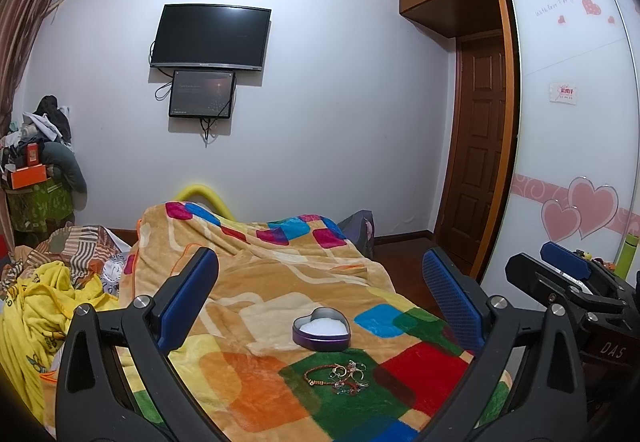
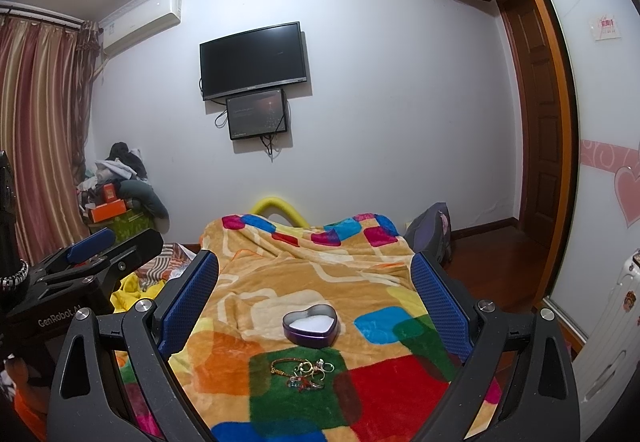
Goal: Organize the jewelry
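Left tool (image 1: 320,282) spread wide, empty, held above bed. Right tool (image 2: 316,278) likewise wide, empty, just beside left one. Heart-shaped tin (image 1: 321,329), purple wall, white lining, lid off, sits on patchwork blanket (image 1: 256,282). Jewelry pile (image 1: 339,373) (braided red bracelet, rings, small charms) lies on green patch just in front of tin, apart from it. Both tools well clear of jewelry.
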Available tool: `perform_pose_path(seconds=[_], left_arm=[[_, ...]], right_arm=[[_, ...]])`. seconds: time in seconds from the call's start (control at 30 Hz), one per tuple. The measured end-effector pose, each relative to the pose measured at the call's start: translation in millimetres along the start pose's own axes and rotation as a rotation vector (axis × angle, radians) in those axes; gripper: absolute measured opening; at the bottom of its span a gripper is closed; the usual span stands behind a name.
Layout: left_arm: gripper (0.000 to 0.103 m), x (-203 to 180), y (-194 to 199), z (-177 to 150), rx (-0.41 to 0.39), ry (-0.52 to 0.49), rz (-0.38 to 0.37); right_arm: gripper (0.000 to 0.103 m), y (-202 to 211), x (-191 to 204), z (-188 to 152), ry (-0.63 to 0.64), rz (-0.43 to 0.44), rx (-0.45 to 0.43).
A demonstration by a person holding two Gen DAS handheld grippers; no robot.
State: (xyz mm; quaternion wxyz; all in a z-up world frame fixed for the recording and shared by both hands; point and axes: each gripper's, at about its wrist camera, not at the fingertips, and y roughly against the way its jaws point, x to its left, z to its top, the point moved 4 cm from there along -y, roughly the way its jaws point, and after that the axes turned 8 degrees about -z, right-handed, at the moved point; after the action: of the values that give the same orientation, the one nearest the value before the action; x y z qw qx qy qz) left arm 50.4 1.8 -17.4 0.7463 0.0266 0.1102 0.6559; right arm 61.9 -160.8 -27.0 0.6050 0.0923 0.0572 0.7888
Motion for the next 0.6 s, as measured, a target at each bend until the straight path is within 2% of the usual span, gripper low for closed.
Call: perform_pose_path(seconds=[0.33,0.6], left_arm=[[0.103,1,-3,-5,0.006,0.000,0.000],[0.103,10,-24,-17,0.062,0.007,0.006]], right_arm=[[0.096,-6,-2,-8,-0.002,-0.004,0.013],[0.096,-25,-8,-21,0.001,-0.026,0.075]])
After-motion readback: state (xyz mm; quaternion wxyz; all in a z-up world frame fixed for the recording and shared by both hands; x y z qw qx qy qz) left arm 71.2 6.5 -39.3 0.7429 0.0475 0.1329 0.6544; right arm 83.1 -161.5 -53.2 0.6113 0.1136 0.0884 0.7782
